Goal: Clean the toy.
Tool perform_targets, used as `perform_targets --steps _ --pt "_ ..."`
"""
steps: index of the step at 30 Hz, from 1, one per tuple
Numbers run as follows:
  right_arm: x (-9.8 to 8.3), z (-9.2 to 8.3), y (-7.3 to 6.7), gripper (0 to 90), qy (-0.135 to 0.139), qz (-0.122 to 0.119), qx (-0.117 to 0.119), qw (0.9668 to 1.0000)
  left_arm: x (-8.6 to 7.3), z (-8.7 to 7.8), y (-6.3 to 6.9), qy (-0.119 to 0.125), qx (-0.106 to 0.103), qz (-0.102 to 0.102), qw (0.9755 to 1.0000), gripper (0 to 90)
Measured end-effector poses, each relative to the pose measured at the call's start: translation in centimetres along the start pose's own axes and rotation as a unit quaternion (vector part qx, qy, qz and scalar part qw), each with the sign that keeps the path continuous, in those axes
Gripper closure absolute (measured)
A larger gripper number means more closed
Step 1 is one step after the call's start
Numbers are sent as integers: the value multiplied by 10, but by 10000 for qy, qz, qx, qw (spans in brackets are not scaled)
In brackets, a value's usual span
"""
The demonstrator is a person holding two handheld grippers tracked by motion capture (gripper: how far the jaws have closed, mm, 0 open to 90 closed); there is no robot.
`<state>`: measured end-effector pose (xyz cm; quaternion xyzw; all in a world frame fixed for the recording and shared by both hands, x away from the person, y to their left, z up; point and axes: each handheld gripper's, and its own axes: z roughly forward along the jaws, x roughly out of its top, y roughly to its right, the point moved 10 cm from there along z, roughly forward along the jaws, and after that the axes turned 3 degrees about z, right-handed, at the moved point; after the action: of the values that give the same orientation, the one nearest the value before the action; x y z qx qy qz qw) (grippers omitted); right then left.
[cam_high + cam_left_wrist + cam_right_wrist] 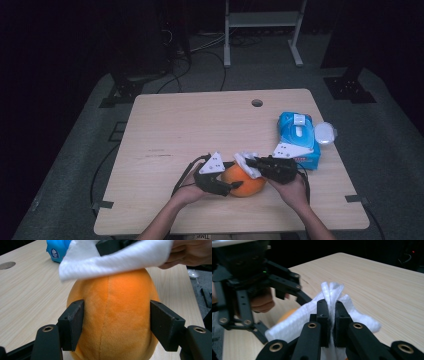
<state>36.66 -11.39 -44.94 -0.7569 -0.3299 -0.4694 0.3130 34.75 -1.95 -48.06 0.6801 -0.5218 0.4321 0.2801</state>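
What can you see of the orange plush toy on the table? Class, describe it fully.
The orange plush toy is egg-shaped, of soft, short-piled fabric, with a seam running down its front. It rests on the light wooden table near the person's edge. The left claw grips it, one black pad on each flank. A white wipe, pinched in the right claw, lies across its top. A blue wipes pack stands apart, farther back.
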Motion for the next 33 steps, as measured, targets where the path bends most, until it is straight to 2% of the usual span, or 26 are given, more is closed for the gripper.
perform_targets --steps 2,5,7,8,10,12,14,15,17,18,19,20,22,23,25,26,28,33 --pt "-4 -4 12 843 1 86 -142 9999 1 -1 0 88 -75 2 9999 297" --pt "-9 -10 27 842 11 255 -260 9993 5 -4 -4 320 -136 -153 9993 204" --pt "-11 -12 31 842 4 282 -299 9992 2 -2 -9 254 -120 -349 9990 117" --pt "-11 -13 32 841 18 306 -292 9991 0 -1 -9 255 -182 -445 9985 97" --pt "-12 -13 33 840 67 451 -203 9988 -5 3 -10 242 -247 -577 9977 93" --pt "-14 -12 33 840 63 504 -193 9985 -7 7 -7 206 -312 -566 9977 99" --pt "-12 -11 31 840 60 431 -243 9988 -6 6 -6 156 -252 -459 9985 162" --pt "-10 -12 29 840 71 396 -258 9989 -5 5 -7 153 -214 -442 9987 212" --pt "-7 -12 26 841 95 342 -262 9990 -4 5 -6 152 -163 -424 9989 254" --pt "0 -11 13 843 160 244 -135 9995 -2 7 -5 194 -106 -430 9988 257" --pt "2 -9 6 843 163 171 -65 9997 -1 8 -3 177 -78 -385 9991 258" --pt "5 -7 -3 843 127 -1 -26 9999 0 10 -1 178 -50 -345 9992 260" --pt "9 2 -26 843 56 -255 217 9994 4 13 1 173 33 -307 9994 269" --pt "9 5 -32 843 -2 -369 237 9990 4 14 2 132 64 -273 9995 273" --pt "5 13 -40 843 -165 -707 109 9973 2 14 2 117 95 -267 9995 286" --pt "3 14 -39 844 -199 -779 54 9967 1 13 1 137 66 -311 9994 294" --pt "3 11 -33 844 -179 -681 43 9975 1 12 0 181 20 -382 9991 300" --pt "4 -3 -7 844 -69 -479 -212 9986 0 11 -1 179 -6 -358 9992 318"
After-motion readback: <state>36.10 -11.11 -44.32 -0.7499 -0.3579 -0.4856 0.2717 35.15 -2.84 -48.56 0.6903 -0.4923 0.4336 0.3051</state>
